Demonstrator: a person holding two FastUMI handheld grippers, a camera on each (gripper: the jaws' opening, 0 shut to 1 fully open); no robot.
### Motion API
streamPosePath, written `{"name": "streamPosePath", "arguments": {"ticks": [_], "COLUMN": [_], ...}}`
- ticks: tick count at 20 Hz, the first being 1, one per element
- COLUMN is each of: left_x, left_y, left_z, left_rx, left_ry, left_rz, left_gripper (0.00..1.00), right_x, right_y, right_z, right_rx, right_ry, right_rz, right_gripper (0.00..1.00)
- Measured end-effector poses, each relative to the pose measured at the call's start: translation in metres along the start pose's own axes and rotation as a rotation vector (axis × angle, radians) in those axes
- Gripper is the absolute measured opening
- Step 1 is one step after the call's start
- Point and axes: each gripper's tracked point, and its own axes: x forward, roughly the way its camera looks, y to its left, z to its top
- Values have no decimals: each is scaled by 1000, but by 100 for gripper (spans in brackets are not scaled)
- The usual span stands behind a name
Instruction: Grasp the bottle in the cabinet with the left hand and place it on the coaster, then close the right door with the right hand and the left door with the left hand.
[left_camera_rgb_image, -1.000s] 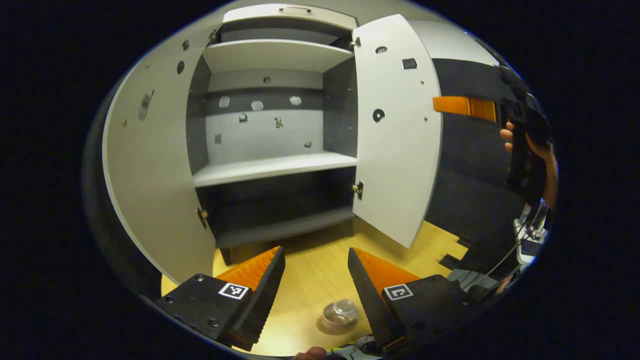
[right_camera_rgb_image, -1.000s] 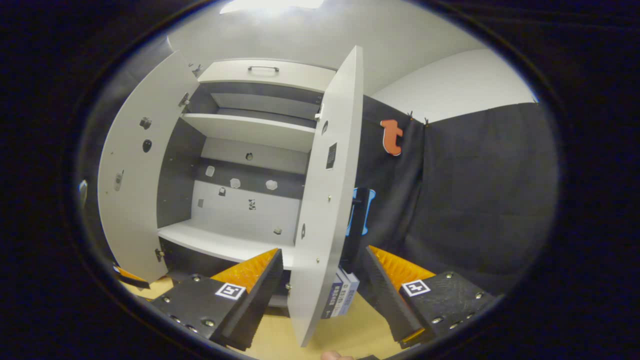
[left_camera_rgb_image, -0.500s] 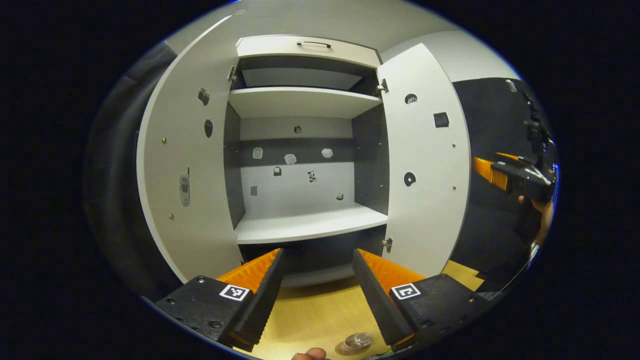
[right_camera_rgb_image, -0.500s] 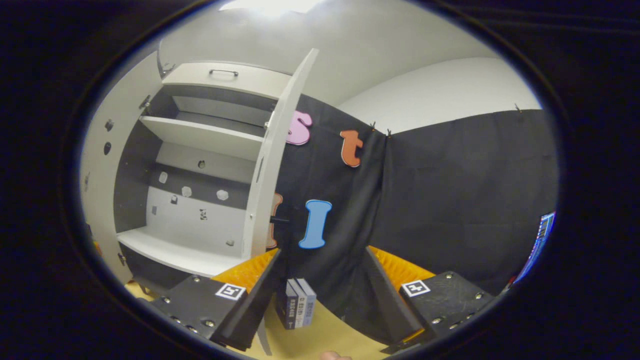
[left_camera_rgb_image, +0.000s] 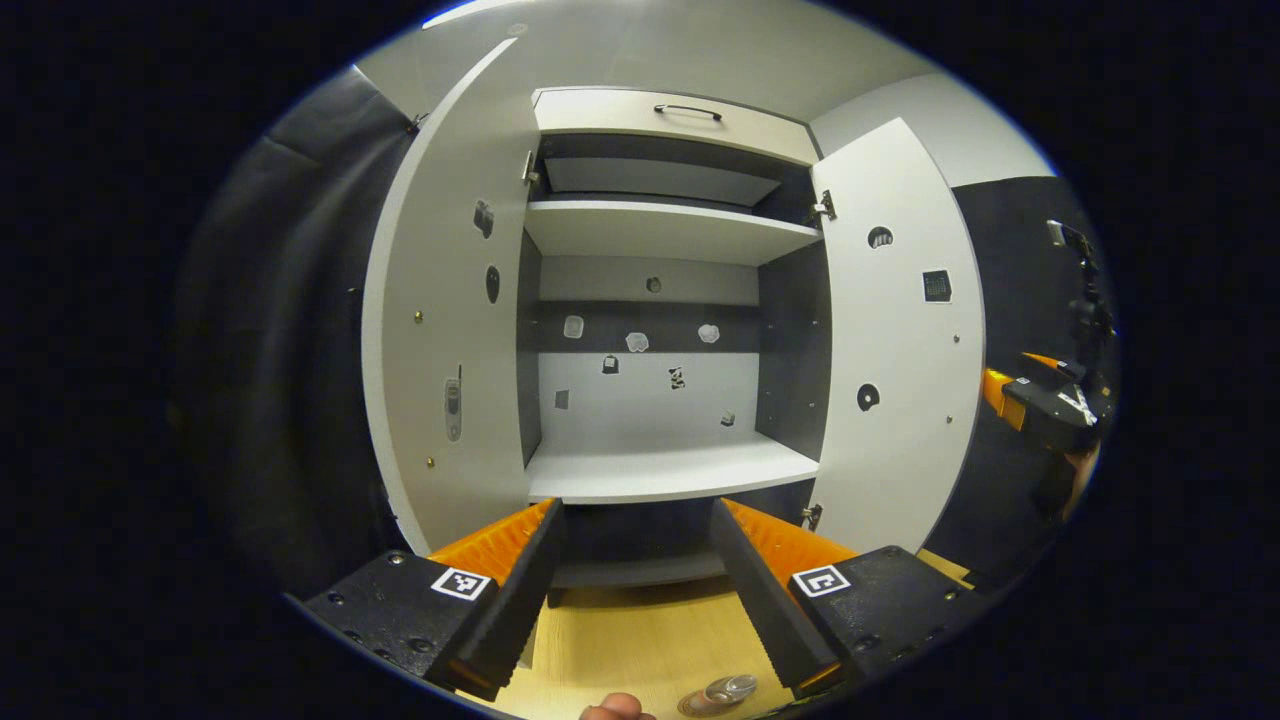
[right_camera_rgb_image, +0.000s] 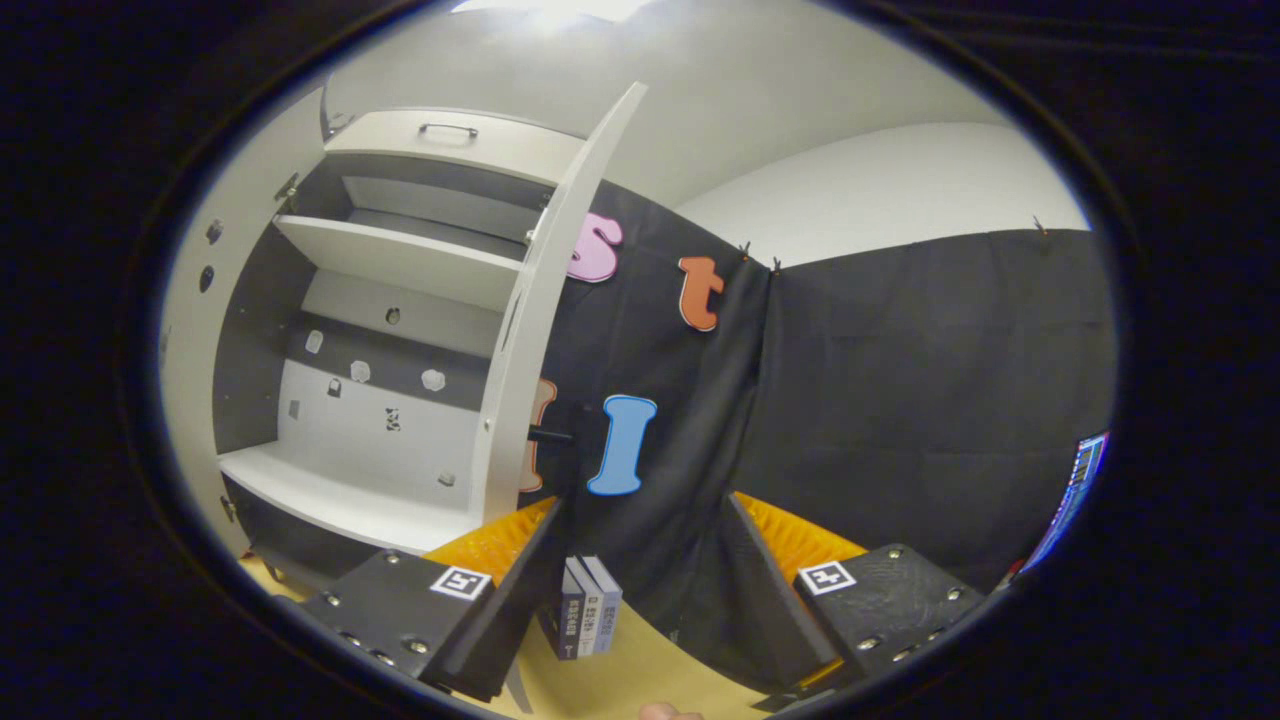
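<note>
The white cabinet (left_camera_rgb_image: 660, 230) stands with both doors swung out and its shelves bare. A clear bottle (left_camera_rgb_image: 730, 688) sits on a round coaster (left_camera_rgb_image: 697, 706) on the wooden table, at the bottom edge of the left gripper view, just under my right-hand finger. My left gripper (left_camera_rgb_image: 637, 508) is open, holds nothing and faces the cabinet's middle shelf. The left door (left_camera_rgb_image: 440, 330) and right door (left_camera_rgb_image: 895, 350) flank it. My right gripper (right_camera_rgb_image: 645, 503) is open and empty, out past the outer face of the right door (right_camera_rgb_image: 520, 350), near its black handle (right_camera_rgb_image: 550, 436).
A few books (right_camera_rgb_image: 585, 620) stand upright on the table (right_camera_rgb_image: 640, 670) behind the right door. Black cloth walls close off the booth behind and to the right. A screen (right_camera_rgb_image: 1075, 490) glows at the far right. The other gripper (left_camera_rgb_image: 1045, 405) shows beyond the right door.
My left gripper has risen and pulled back from the bottle, which slid to the view's bottom edge. My right gripper swung right, from facing the right door's edge to its outer side.
</note>
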Motion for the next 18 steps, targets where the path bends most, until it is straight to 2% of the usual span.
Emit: {"name": "streamPosePath", "arguments": {"ticks": [1,2,3,5,6,8,10,11,12,13,15,18], "left_x": [-2,-4,-5,-8,-11,-14,-20,-23,-26,-30,-35,-41], "left_y": [3,7,11,18,21,29,38,43,48,53,63,75], "left_z": [2,3,5,7,7,7,7,8,10,11,16,23], "left_rx": [-6,-14,-24,-44,-55,-72,-80,-82,-84,-85,-94,-115], "left_ry": [-4,-10,-16,-21,-21,-18,-17,-20,-24,-27,-37,-60], "left_rz": [11,20,30,47,53,71,96,109,123,137,160,193], "left_gripper": [94,94,94,94,94,93,92,92,92,92,92,92], "right_x": [0,1,2,2,1,0,-1,-2,-1,-2,-4,-6], "right_y": [1,2,3,5,5,7,8,9,11,12,14,18], "right_z": [0,0,-1,-2,-2,-2,0,1,1,0,0,1], "right_rx": [1,3,9,31,41,47,46,50,57,67,79,79], "right_ry": [1,2,5,17,20,18,10,7,7,10,12,8], "right_rz": [10,23,36,50,51,49,49,51,53,54,55,62], "right_gripper": [94,96,93,96,93,96,93,96,93,96,93,96]}}
